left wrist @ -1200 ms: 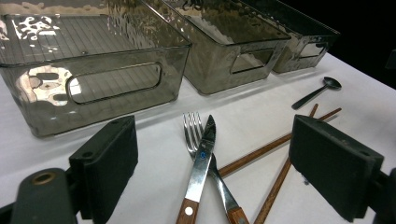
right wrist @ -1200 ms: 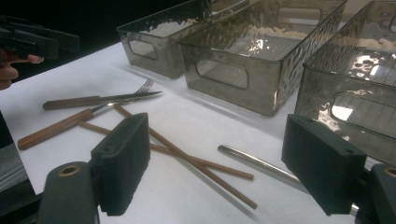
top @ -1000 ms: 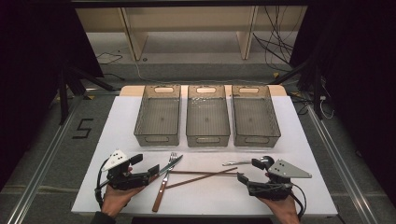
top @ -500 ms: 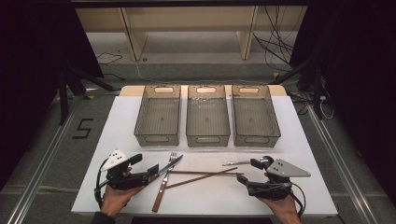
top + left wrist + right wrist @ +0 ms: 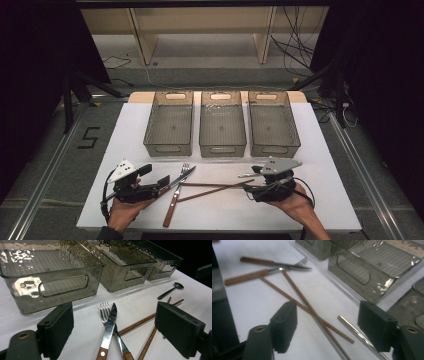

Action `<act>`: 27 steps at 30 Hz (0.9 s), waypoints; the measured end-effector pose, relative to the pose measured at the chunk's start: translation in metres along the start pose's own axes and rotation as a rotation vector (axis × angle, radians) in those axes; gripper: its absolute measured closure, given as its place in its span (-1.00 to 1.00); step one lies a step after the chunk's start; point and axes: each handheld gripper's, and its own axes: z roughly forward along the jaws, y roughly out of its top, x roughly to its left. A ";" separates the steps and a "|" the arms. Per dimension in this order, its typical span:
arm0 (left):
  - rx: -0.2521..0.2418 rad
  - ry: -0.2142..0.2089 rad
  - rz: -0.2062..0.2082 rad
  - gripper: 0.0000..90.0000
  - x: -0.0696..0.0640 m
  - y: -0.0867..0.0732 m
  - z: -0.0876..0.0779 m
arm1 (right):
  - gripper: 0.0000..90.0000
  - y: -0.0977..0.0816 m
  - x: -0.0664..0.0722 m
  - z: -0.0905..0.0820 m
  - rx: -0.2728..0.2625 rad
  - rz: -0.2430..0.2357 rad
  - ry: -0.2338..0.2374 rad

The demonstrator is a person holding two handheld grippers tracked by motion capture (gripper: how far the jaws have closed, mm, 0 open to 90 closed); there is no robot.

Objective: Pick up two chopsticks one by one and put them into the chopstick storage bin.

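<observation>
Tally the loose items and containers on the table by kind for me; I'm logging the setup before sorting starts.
Bins: 3
Forks: 1
Knives: 1
Spoons: 1
Chopsticks: 2
Total: 8
Both tongs, left and right, stand open and hold nothing.

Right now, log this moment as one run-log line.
left gripper: open, knife crossing fork ahead | right gripper: open, over chopsticks | spoon: on table | three bins: empty
</observation>
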 end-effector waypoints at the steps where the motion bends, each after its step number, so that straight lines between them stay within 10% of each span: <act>1: 0.000 -0.001 0.001 -0.66 0.000 0.000 0.000 | -0.13 0.003 -0.001 0.004 0.022 -0.009 0.014; 13: 0.000 -0.003 -0.001 -0.66 0.001 0.000 -0.001 | 0.22 0.013 -0.006 0.046 0.264 -0.136 0.053; 27: -0.003 -0.002 -0.005 -0.66 0.001 0.000 0.000 | 0.49 0.007 -0.008 0.064 0.397 -0.204 0.054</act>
